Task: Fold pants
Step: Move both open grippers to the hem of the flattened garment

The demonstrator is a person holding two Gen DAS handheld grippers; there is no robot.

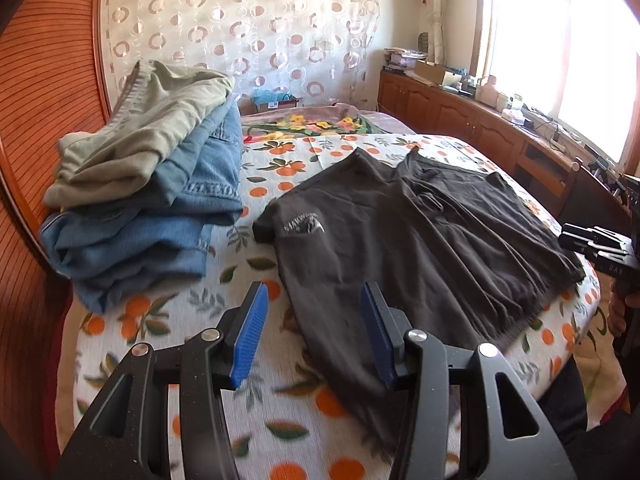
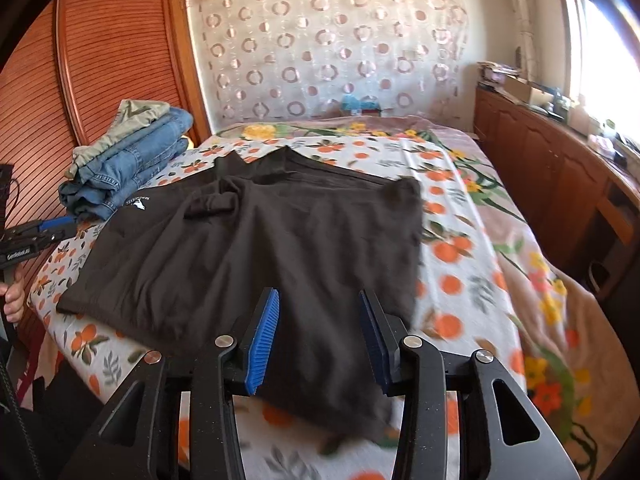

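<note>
Bed (image 1: pixel 280 412) with orange-print sheet, 2 cloth items on it.
Dark pants (image 1: pixel 420 240) lie spread flat at frame centre; stack of folded jeans and khaki garment (image 1: pixel 148 196) sits upper left. Floral blanket (image 1: pixel 312 122) covers the far end.

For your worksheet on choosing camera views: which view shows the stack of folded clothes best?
The left wrist view: the stack of folded clothes is close and large, its layers distinct. In the right wrist view it is small, far off at the left.
</note>
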